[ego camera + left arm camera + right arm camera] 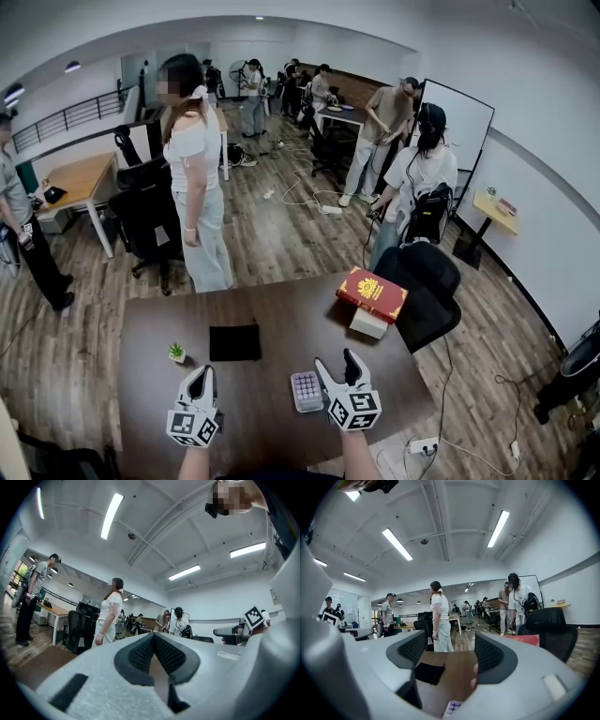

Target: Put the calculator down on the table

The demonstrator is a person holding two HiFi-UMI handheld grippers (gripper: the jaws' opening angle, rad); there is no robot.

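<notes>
Brown tabletop (281, 319): calculator (307, 391) lies flat, at 9 o'clock just beside right gripper (337, 362), whose jaws stand apart, empty; left gripper (203, 375) closed, empty. Placement looks done; next, withdraw right gripper clear without nudging it.

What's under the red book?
A white box sits under the red book, on the table. The book covers its top; only its near sides show.
</notes>
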